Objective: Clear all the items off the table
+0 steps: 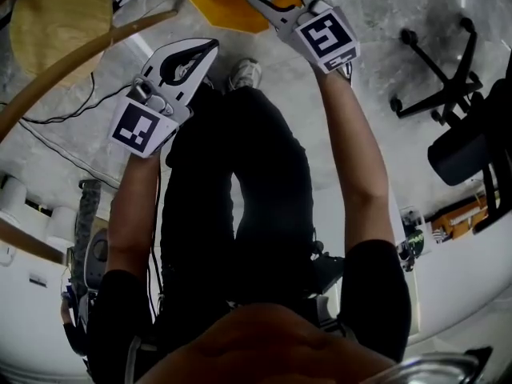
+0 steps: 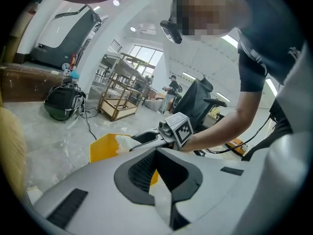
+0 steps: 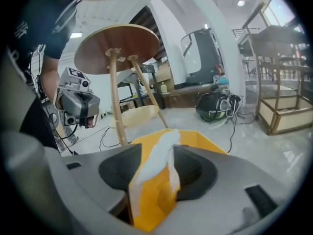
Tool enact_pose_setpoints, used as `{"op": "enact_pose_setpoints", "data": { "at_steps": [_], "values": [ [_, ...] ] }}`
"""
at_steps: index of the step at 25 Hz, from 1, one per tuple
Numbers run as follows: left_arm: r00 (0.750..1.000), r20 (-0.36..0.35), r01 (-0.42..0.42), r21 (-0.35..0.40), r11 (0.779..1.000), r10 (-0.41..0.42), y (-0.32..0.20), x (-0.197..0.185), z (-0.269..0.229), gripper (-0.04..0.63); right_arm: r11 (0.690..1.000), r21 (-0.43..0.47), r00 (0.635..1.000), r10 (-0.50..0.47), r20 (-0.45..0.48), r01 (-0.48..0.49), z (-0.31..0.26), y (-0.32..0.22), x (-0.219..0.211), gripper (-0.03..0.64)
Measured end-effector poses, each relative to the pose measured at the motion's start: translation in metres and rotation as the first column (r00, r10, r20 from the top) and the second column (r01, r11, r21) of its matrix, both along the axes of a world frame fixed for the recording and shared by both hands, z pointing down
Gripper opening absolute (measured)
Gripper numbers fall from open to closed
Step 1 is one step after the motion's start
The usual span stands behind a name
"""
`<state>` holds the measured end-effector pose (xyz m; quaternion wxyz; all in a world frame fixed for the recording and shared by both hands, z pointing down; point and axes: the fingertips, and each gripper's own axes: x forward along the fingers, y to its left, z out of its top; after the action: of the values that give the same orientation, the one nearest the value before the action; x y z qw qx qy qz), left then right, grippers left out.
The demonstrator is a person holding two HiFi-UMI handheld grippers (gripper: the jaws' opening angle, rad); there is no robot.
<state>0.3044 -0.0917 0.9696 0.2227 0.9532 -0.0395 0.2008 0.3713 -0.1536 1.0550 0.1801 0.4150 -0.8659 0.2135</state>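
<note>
The right gripper [image 3: 171, 151] hung low over the yellow bin [image 3: 208, 142] on the floor, its jaws partly apart. A crumpled white tissue [image 3: 157, 155] lay loosely in the gap between them, trailing along one jaw's edge, directly above the bin's mouth. The left gripper [image 2: 157, 153] was beside the bin, its tip aimed at it, jaws drawn together at the tips with nothing between them.

Bright even indoor light, fisheye-bent dark edges (gripper views), soft close-up blur
</note>
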Motion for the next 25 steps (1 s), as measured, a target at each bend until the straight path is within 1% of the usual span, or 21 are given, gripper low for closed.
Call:
{"op": "enact_pose_setpoints", "data": {
  "at_steps": [1,2,4,6,9,12,14,17,19,21,25],
  "values": [
    [1.000,-0.006,-0.003,0.000,1.000,0.003,0.000,0.002,-0.003,0.012,1.000,-0.013,1.000,0.002,0.008,-0.002,0.001,0.000,0.000,0.248],
    [1.000,-0.013,-0.004,-0.003,1.000,0.004,0.001,0.005,-0.007,0.012,1.000,-0.025,1.000,0.003,0.015,-0.002,0.001,0.001,-0.001,0.313],
    [1.000,-0.023,-0.005,-0.009,1.000,0.005,0.003,0.008,-0.016,0.012,0.999,-0.043,1.000,-0.001,0.027,0.002,-0.003,0.005,-0.002,0.325],
    [1.000,-0.026,-0.008,-0.012,1.000,0.008,0.006,0.009,-0.027,0.012,0.998,-0.064,0.999,-0.007,0.037,0.009,-0.010,0.011,-0.005,0.382],
    [0.999,-0.033,-0.012,-0.007,1.000,0.012,0.012,0.008,-0.053,0.012,0.996,-0.085,1.000,-0.014,0.023,0.016,-0.029,0.018,-0.009,0.385],
    [0.999,-0.046,-0.020,0.006,1.000,0.020,0.018,0.006,-0.086,0.012,0.992,-0.122,1.000,-0.016,0.007,0.017,-0.046,0.026,-0.011,0.462],
    [0.998,-0.052,-0.024,0.010,1.000,0.025,0.023,0.002,-0.104,0.012,0.989,-0.150,1.000,-0.017,-0.002,0.017,-0.052,0.030,-0.012,0.469],
    [0.999,-0.044,-0.031,0.006,0.999,0.032,0.027,-0.004,-0.113,0.012,0.979,-0.202,1.000,0.015,-0.011,-0.017,-0.048,0.033,-0.007,0.469],
    [0.999,-0.040,-0.023,-0.009,1.000,0.023,0.030,-0.010,-0.109,0.012,0.974,-0.222,0.999,0.029,-0.039,-0.037,-0.039,0.039,-0.004,0.469],
    [1.000,-0.026,-0.014,-0.025,1.000,0.014,0.034,-0.018,-0.098,0.012,0.974,-0.219,0.998,0.040,-0.053,-0.051,-0.028,0.042,-0.005,0.469],
    [1.000,0.006,0.014,-0.065,0.998,-0.014,0.038,-0.029,-0.075,0.012,0.971,-0.229,0.998,0.057,-0.035,-0.064,-0.018,0.050,-0.006,0.469]
  ]
}}
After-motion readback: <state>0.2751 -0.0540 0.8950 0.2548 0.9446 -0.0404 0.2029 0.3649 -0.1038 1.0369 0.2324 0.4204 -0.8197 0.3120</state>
